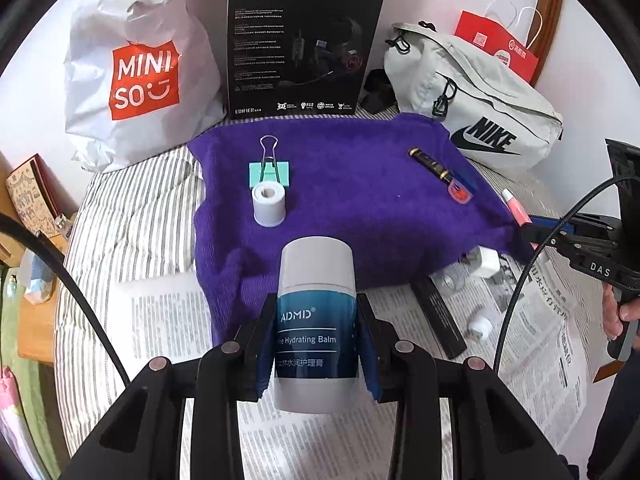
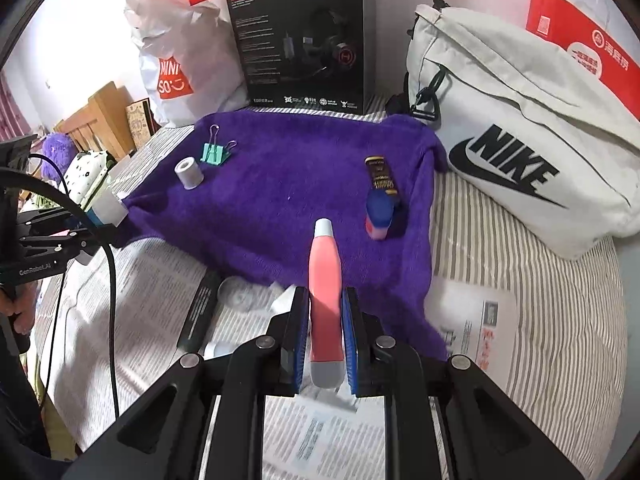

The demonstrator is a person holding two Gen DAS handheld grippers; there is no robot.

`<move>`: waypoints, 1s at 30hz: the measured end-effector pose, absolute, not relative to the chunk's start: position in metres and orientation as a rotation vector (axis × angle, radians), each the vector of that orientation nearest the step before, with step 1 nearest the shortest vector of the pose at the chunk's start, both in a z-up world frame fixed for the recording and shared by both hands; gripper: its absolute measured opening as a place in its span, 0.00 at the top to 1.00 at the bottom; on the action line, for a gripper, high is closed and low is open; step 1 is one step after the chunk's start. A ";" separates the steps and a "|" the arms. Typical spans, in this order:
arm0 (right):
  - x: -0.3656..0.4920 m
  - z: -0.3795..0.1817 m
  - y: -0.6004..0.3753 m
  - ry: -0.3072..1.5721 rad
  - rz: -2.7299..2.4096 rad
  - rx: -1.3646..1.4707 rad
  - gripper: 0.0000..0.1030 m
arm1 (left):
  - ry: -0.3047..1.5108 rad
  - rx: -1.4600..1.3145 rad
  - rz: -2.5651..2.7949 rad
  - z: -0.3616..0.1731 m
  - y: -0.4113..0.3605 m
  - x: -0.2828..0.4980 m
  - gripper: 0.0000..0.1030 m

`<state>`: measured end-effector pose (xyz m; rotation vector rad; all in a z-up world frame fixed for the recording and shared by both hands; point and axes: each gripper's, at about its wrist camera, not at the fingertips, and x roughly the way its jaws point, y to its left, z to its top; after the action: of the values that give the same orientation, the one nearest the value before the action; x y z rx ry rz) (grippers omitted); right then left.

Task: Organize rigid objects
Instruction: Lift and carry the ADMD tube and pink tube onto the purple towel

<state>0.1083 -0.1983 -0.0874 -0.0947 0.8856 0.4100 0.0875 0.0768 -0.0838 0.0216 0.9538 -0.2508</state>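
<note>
Newspaper [image 1: 288, 432] covers the near part of the striped bed, and a purple towel [image 1: 352, 184] lies beyond it with open space in its middle. The left tongs [image 1: 316, 340] are clamped on a blue-and-white balm bottle [image 1: 316, 320] at the towel's near edge. The right tongs [image 2: 326, 332] grip a pink tube [image 2: 325, 280] over the same edge. Farther back on the towel are a white roll [image 1: 269, 205], a green binder clip [image 1: 269, 170] and a dark tube [image 1: 430, 162].

Both wrist cameras look forward and slightly down along their own fingers, close over the bed, the left from the near left, the right seemingly further right, sharing the purple towel [image 1: 360, 184] [image 2: 288, 184] and the black box [image 1: 300, 40] [image 2: 304, 40] behind it.
</note>
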 end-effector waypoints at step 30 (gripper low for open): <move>0.202 -0.131 -0.167 0.988 0.413 -0.227 0.84 | 1.033 0.027 -0.296 -0.108 0.057 0.175 0.67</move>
<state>0.2017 -0.1672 -0.1314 -0.2266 0.9881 0.4131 0.1749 0.0567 -0.1084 0.0269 1.0331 -0.2960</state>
